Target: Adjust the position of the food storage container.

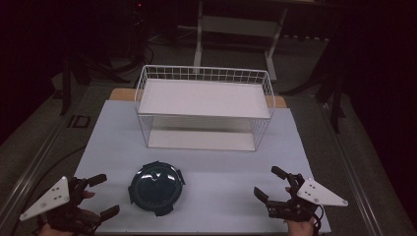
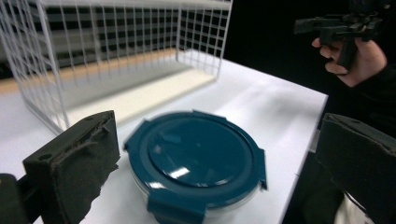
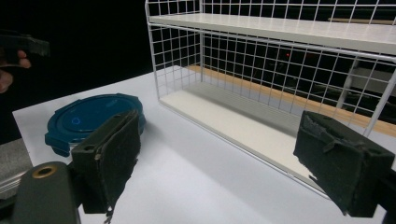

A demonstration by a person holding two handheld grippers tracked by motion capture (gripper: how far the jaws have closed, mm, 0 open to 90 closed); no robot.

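A round dark-blue lidded container (image 1: 157, 187) lies flat on the white table near the front, left of centre; it is also in the left gripper view (image 2: 196, 161) and the right gripper view (image 3: 91, 120). My left gripper (image 1: 104, 195) rests at the front left, open, its jaws pointing toward the container with a small gap to it. Nothing is between its pads (image 2: 77, 161). My right gripper (image 1: 270, 183) sits at the front right, open and empty, well apart from the container. Its pads (image 3: 112, 156) stand wide, facing the wire rack.
A white wire rack (image 1: 204, 107) with an upper shelf and a lower floor stands across the back middle of the table (image 1: 231, 196). A wooden strip shows behind it. Dark floor, cables and a frame leg lie beyond the table edges.
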